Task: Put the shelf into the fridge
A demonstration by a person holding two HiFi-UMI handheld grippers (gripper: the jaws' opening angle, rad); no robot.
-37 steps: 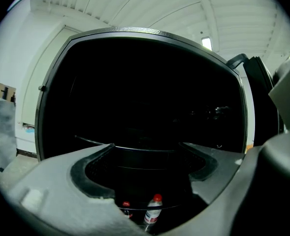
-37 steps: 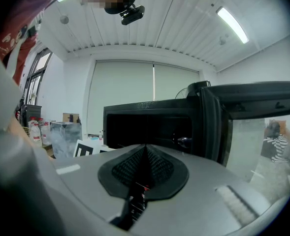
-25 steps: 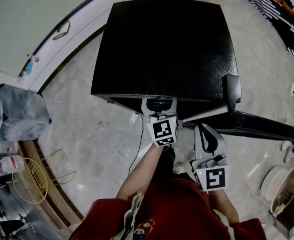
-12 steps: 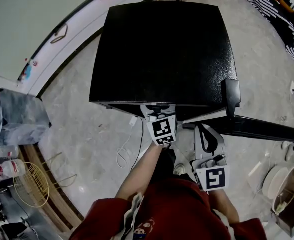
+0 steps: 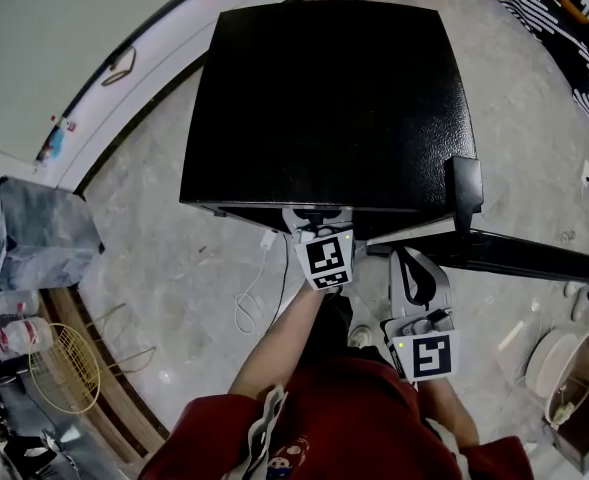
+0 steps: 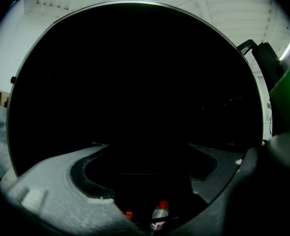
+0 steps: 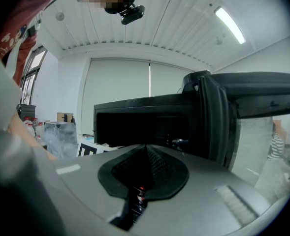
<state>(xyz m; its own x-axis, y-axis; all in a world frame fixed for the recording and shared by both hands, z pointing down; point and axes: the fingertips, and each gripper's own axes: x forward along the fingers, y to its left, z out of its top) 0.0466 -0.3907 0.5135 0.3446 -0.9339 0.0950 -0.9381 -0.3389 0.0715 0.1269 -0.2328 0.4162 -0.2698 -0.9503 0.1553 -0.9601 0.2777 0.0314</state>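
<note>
Left tongs (image 5: 318, 220) almost static; bottles (image 6: 159, 216) inside fridge (image 5: 324, 98).

The person is wearing a red top (image 5: 359, 423) that is leaving the forearms bare, and a small print in red, white and blue is showing near its lower front. A pale strap (image 5: 267, 423) is hanging down the chest. The left claw (image 5: 317, 216) is showing a light grey plastic body. A white cube (image 5: 326, 262) bearing a black square marker is sitting behind it, with a tiny green light glowing at the cube's corner. The right claw (image 5: 410, 258) is wearing the same grey shell, with a black oval patch on top and its own marker cube (image 5: 429, 356). In the right gripper view, black ribbed pads (image 7: 159, 168) are lining its grey jaws.
</note>
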